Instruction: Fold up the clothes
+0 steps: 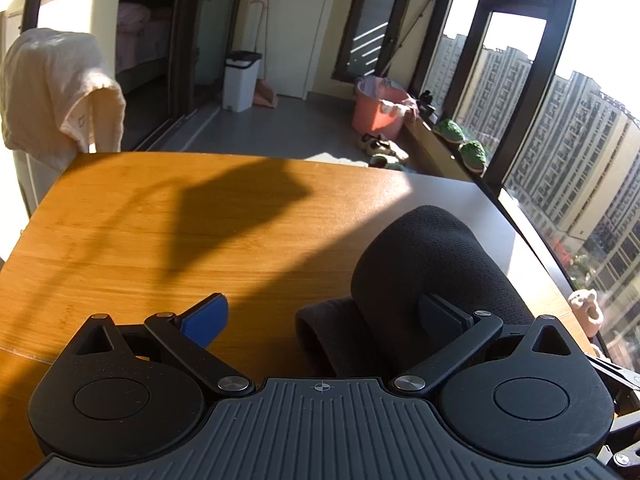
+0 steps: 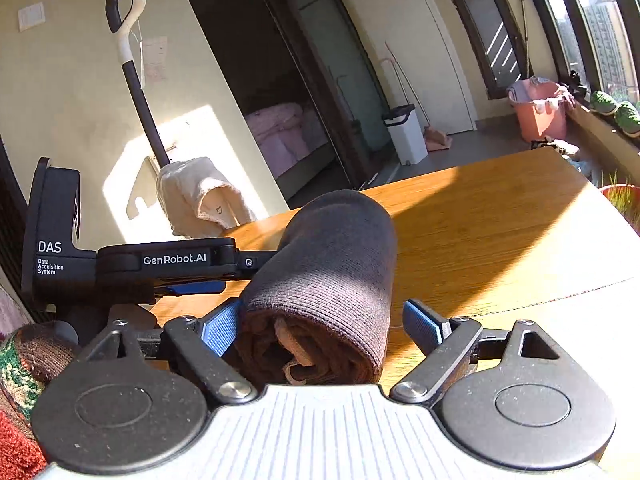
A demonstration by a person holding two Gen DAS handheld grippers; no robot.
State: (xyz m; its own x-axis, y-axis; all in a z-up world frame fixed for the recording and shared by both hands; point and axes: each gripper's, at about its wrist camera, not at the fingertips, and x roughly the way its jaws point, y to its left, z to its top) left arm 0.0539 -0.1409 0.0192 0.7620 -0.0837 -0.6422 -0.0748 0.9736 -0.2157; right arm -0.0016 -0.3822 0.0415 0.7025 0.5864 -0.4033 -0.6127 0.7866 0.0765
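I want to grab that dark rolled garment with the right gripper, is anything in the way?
Nothing visible. The rolled garment already lies between the open right gripper's fingers on the table, with the left gripper alongside it.

At the left of my right wrist view, I read "GenRobot.AI" in white along the black body of the left gripper (image 2: 175, 259), and "DAS, Data Acquisition System" on its upright black end block (image 2: 50, 258).

Black grippers (image 1: 324, 320); blue fingers (image 2: 222, 326) (ribbed)
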